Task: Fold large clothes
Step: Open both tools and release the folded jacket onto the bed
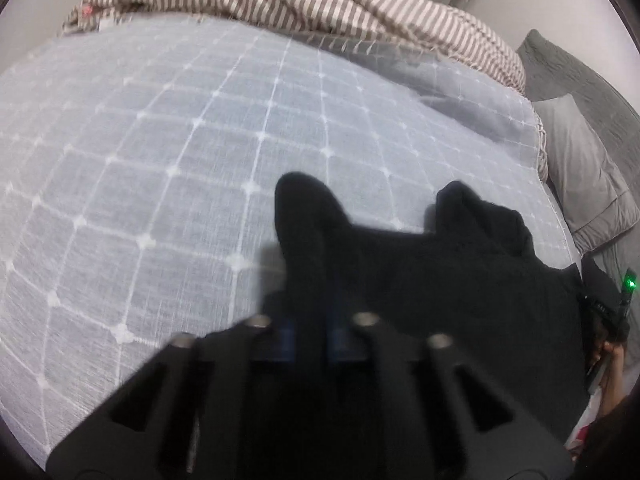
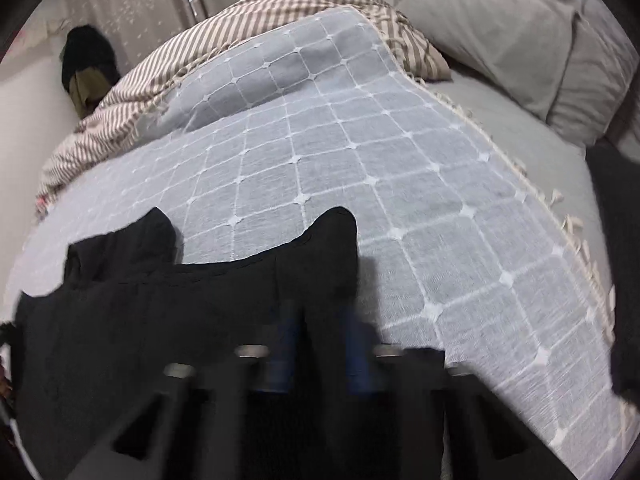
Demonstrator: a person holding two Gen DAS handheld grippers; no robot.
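A black garment [image 1: 440,280] lies bunched on a pale blue checked blanket [image 1: 180,140]. In the left wrist view my left gripper [image 1: 312,336] is shut on a fold of this black cloth, which rises as a peak past the blue pads [image 1: 288,340]. The rest of the garment spreads to the right. In the right wrist view my right gripper [image 2: 320,360] is likewise shut on a fold of the black garment [image 2: 160,320], and the cloth spreads to the left over the blanket [image 2: 380,160]. A second cloth peak stands up in each view.
A brown-and-white striped cloth [image 1: 280,4] [image 2: 132,96] is heaped at the far edge of the blanket. Grey pillows [image 1: 580,152] [image 2: 500,24] lie to the right. A device with a green light [image 1: 630,282] and a hand [image 1: 612,360] show at the right edge.
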